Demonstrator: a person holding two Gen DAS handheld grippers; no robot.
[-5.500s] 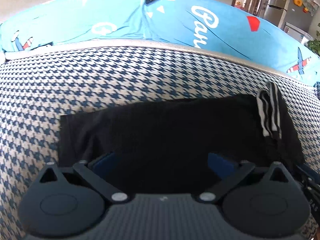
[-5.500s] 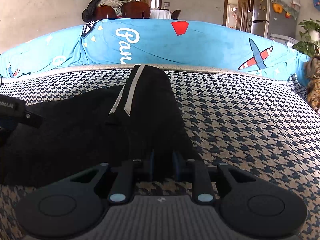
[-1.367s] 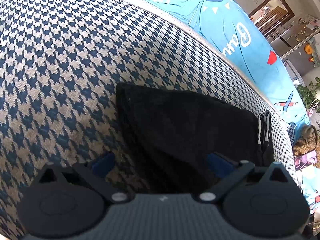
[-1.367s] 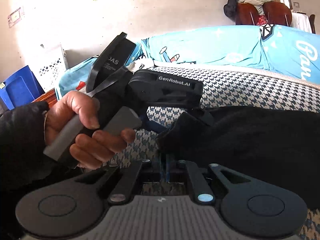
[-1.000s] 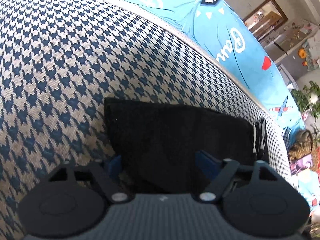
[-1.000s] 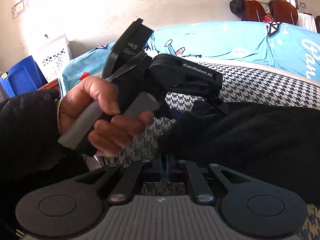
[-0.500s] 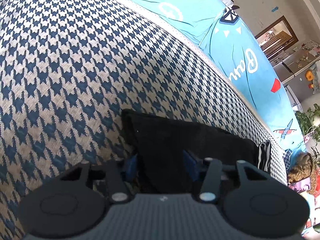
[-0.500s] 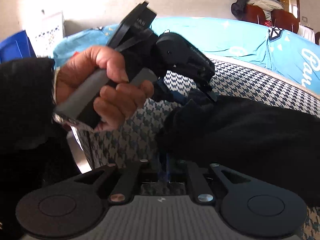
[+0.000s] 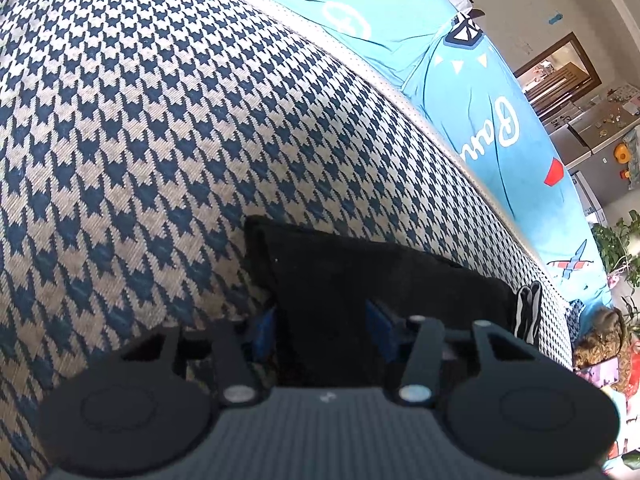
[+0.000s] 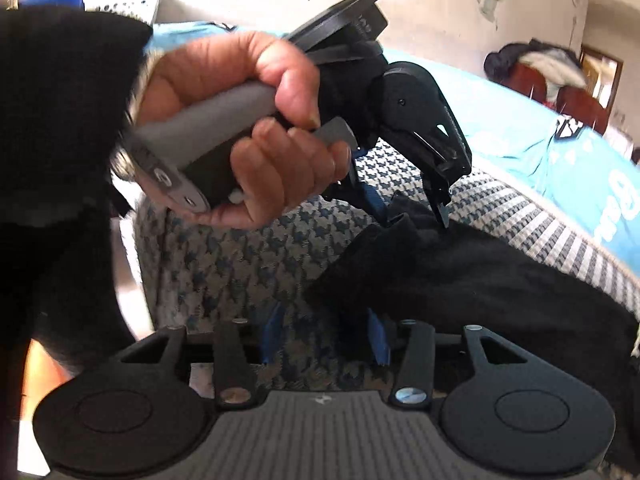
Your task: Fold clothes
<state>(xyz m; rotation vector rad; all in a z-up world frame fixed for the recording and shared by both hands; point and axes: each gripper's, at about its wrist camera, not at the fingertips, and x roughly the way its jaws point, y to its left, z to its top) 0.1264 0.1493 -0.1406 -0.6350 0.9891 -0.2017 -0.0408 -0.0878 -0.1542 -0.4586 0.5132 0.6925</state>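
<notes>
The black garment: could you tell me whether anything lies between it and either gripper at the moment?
Nothing visible does. The black garment already sits between the left gripper fingers, and its corner reaches into the open right gripper. Only the houndstooth cover lies beneath.

White script on the blue cover (image 9: 472, 80) starts "Pa"; the rest is unreadable.

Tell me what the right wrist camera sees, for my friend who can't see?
A hand holds the left gripper pinching a black garment on a houndstooth cushion. The right gripper sits open at the garment's corner.
</notes>
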